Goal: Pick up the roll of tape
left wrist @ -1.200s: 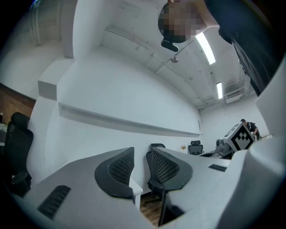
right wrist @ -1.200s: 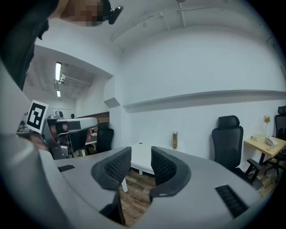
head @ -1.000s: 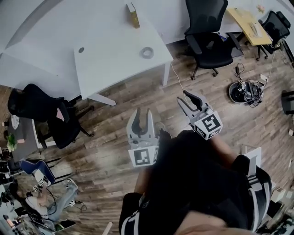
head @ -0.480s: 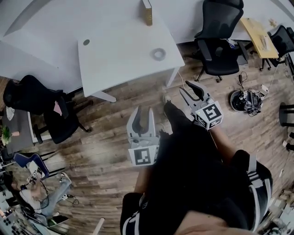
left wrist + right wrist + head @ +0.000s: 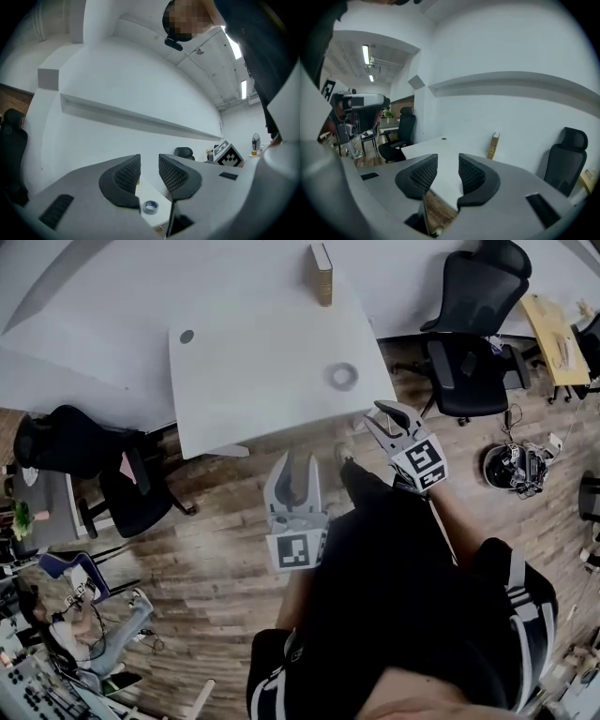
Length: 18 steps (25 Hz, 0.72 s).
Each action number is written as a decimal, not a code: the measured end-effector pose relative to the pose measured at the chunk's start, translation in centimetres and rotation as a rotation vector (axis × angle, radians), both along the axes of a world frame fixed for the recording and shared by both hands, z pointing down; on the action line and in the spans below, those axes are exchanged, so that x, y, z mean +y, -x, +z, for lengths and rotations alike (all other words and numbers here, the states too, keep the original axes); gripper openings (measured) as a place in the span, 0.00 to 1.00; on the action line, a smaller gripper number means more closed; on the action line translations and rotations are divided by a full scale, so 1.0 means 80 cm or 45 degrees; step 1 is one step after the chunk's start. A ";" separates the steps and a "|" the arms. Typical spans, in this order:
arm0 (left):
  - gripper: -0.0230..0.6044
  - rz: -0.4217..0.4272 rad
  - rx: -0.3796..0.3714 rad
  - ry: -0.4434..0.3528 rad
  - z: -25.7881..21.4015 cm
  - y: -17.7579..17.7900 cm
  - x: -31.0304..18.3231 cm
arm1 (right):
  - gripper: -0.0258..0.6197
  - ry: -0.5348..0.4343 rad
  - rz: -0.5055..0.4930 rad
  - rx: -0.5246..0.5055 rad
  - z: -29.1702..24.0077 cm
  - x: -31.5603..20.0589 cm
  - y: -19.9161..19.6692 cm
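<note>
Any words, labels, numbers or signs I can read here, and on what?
No text can be read.
Spine of the book: print too small to read.
Inside the roll of tape: bluish label, too blurred to read.
On the left tongs and right tongs: square marker patterns only, no words.

Matt white table [image 5: 262, 381], wood-plank floor [image 5: 216, 549]

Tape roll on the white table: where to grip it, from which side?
Probably the ring wall, from above. The roll of tape lies flat on the white table, hole up, near the corner closest to the person, so one jaw can drop into the hole and the other outside. The right gripper, open and empty, is nearer.
</note>
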<state>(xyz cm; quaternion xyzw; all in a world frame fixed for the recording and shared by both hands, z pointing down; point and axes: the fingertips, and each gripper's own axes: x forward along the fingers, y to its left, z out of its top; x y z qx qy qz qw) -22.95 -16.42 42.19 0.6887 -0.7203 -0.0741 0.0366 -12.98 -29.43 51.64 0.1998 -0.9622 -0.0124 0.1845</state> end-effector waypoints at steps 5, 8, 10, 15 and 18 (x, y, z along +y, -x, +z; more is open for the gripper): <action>0.23 0.005 -0.007 0.034 0.002 0.016 -0.084 | 0.28 -0.046 -0.106 0.197 0.049 -0.076 0.029; 0.23 -0.004 -0.005 0.049 0.004 0.025 -0.121 | 0.29 -0.055 -0.228 0.391 0.099 -0.101 0.044; 0.23 -0.014 -0.006 0.061 0.006 0.030 -0.144 | 0.29 -0.039 -0.312 0.511 0.136 -0.114 0.050; 0.23 -0.041 0.000 0.110 0.020 0.040 -0.197 | 0.29 -0.037 -0.524 0.820 0.236 -0.143 0.055; 0.23 -0.052 0.013 0.143 0.029 0.048 -0.221 | 0.30 -0.022 -0.616 0.942 0.285 -0.154 0.060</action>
